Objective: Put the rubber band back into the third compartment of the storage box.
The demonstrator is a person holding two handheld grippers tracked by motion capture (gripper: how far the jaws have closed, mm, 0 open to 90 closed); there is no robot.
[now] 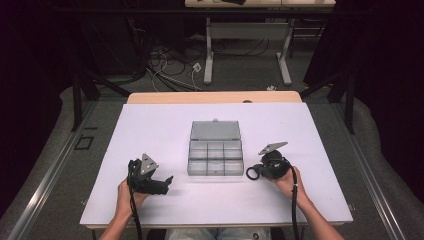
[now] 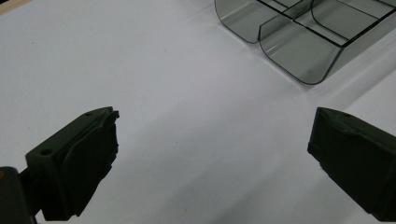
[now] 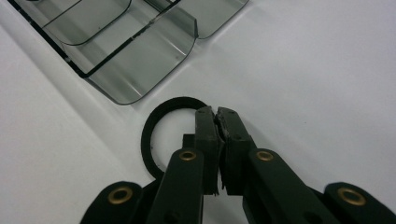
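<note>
A black ring [image 3: 154, 135] lies flat on the white surface [image 1: 160, 130], just beside the near right corner of a clear grey compartment box [image 1: 215, 157]. The right tool [image 3: 217, 116] has its jaws pressed together on the ring's rim, one jaw inside the loop and one outside, in the right gripper view. In the high view the ring [image 1: 252, 173] shows at the tip of the right tool [image 1: 260, 170], close to the box's right front edge. The box sits mid-surface with its lid [image 1: 215, 130] laid open behind it. The left tool [image 2: 212, 140] hangs over bare surface left of the box, its jaws wide apart and nothing between them; in the high view the left tool [image 1: 167, 181] points toward the box.
</note>
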